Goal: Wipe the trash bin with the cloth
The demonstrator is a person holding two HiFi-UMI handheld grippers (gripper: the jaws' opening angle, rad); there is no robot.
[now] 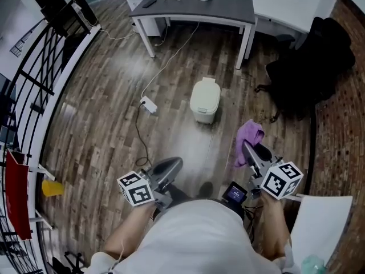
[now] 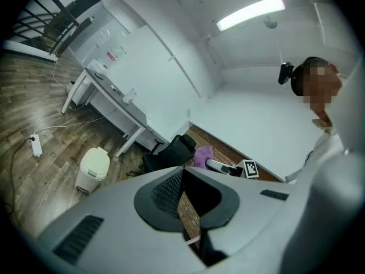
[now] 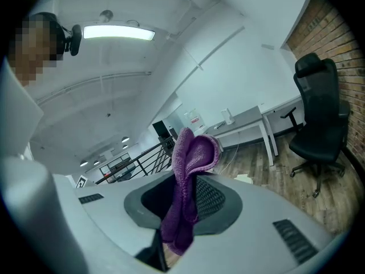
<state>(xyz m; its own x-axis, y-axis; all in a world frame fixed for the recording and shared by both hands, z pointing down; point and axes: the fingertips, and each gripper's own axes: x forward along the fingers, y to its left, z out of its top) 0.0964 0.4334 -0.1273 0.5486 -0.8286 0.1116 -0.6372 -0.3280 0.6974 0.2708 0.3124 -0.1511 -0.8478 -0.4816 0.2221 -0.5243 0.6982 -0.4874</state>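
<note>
Right gripper (image 3: 181, 207) clamps cloth (image 3: 194, 153), lower end hidden; left gripper (image 2: 185, 201) closed, empty; bin (image 1: 205, 100) untouched.

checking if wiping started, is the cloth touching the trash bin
Apart. Head view shows bare floor between the cloth in the right gripper and the trash bin.
</note>
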